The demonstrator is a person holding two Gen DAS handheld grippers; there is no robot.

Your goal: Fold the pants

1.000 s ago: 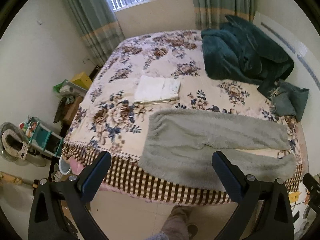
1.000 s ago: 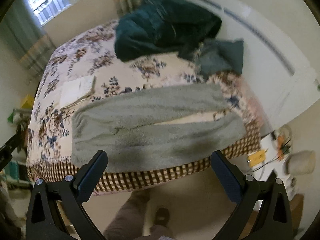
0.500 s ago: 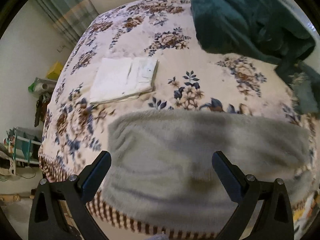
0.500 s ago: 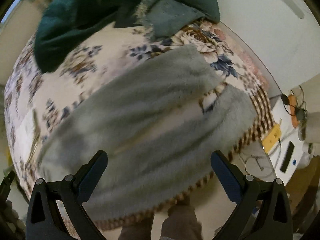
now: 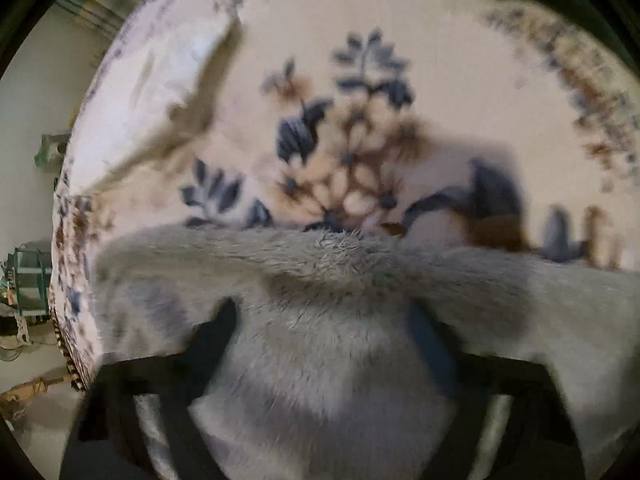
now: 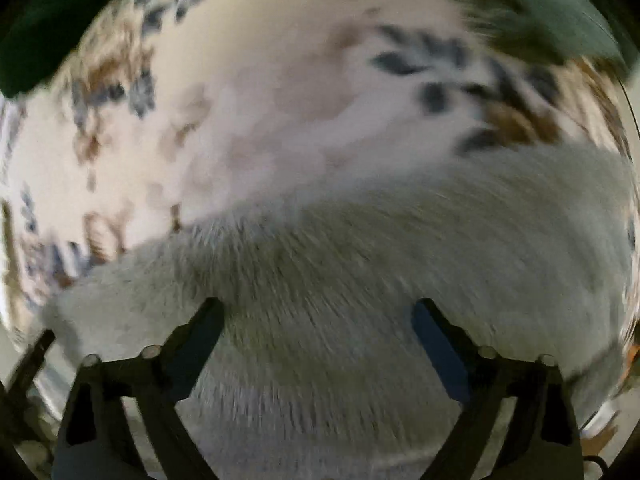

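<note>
The grey fleece pants [image 5: 328,360] lie flat on the floral bedspread [image 5: 360,80] and fill the lower half of both views. My left gripper [image 5: 324,320] is open, its fingers wide apart and low over the far edge of the pants. The pants also show in the right wrist view [image 6: 360,280]. My right gripper [image 6: 318,316] is open, fingers spread just above the fleece near its far edge. Both views are blurred by motion.
A folded white cloth [image 5: 160,80] lies on the bed at the upper left. A dark green blanket [image 6: 36,20] sits at the far side of the bed. Shelves and clutter [image 5: 28,280] stand beside the bed on the left.
Both grippers have dropped from well above the bed's front edge down close onto the pants. The fleece now fills the views. Both stay open.
</note>
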